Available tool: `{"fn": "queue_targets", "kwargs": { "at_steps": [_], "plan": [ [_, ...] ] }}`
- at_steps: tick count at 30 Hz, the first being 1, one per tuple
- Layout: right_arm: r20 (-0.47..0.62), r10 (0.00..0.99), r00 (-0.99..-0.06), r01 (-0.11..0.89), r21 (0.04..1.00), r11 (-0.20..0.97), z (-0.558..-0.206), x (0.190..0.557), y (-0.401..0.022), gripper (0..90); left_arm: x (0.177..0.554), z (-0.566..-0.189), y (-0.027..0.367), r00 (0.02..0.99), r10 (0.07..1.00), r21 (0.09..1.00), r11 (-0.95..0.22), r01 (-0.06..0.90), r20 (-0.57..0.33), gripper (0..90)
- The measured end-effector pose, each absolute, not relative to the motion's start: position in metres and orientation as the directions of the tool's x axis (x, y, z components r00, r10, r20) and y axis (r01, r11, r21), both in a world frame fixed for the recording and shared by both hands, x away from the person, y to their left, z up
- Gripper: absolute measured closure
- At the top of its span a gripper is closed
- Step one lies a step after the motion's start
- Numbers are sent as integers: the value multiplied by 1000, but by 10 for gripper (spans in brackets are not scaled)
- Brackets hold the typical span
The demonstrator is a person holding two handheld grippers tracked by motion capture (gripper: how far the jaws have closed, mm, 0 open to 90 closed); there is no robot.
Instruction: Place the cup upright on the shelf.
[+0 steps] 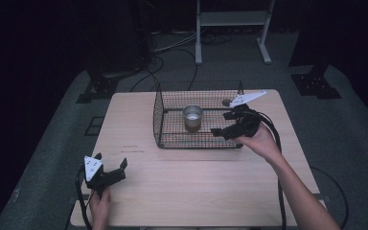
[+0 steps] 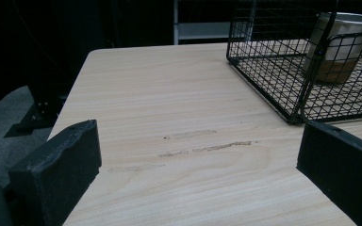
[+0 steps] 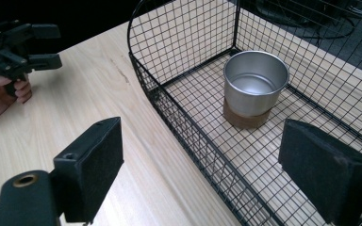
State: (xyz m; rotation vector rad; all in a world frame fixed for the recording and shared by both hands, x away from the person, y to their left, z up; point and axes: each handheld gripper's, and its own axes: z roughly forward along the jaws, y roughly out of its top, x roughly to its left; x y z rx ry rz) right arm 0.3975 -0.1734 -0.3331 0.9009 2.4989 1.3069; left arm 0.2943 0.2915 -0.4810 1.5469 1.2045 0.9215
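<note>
Cup upright in wire basket; both claws spread and empty.

The metal cup [image 1: 192, 117] stands upright, long axis vertical, open mouth up, on a brown base, near the middle of the black wire basket [image 1: 159, 120] at the far centre of the wooden worktop [image 1: 196, 187]. Basket long axis runs left-right. The right claw [image 1: 222, 123] sits at the basket's right end, jaws spread wide and pointing left toward the cup, well apart from it; nothing is between the jaws. The right hand [image 1: 260, 141] grips it from the near-right, forearm angled in from the near-right corner. The left claw [image 1: 111, 166] is at the near-left of the worktop, jaws spread, empty, pointing far-right toward the basket; the left hand [image 1: 99, 207] holds it from below.
</note>
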Motion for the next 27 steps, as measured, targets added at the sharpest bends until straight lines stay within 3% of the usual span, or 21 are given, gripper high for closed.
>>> {"fn": "queue_targets", "kwargs": {
  "at_steps": [27],
  "plan": [
    [152,598,-787,444,813,377,-374,339,-223,137,294,-481,291,236,972,959,-78,272,12,0]
  ]
}}
